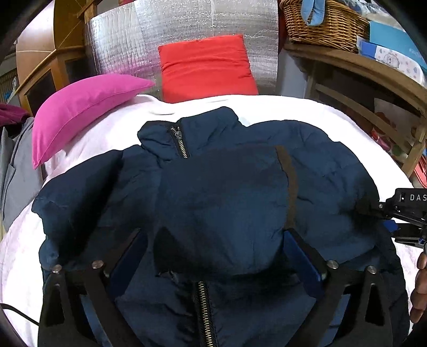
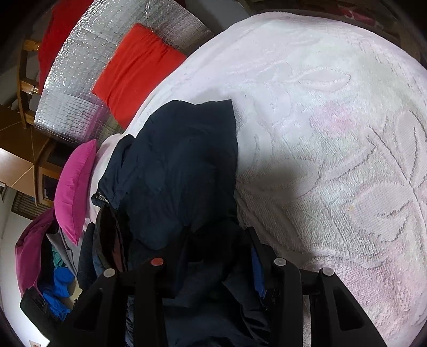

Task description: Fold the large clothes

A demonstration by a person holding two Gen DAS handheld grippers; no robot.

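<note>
A navy puffer jacket point(image 1: 328, 170) with a metal zipper lies front-up on a white bedspread point(image 1: 267, 106). One sleeve with a brown cuff is folded across its chest. My left gripper point(image 1: 216, 240) hovers over the folded sleeve with its jaws spread wide on either side; whether it pinches cloth is hidden. My right gripper point(image 2: 218, 240) is shut on the jacket's right edge point(image 2: 173, 170), and it also shows in the left wrist view point(image 1: 373, 206) at the jacket's right side.
A pink pillow point(image 1: 80, 106) and a red pillow point(image 1: 205, 66) lie at the head of the bed against a silver foil panel point(image 1: 173, 32). A wooden shelf with a wicker basket point(image 1: 325, 24) stands at the right. More clothes point(image 2: 53, 280) are piled beside the bed.
</note>
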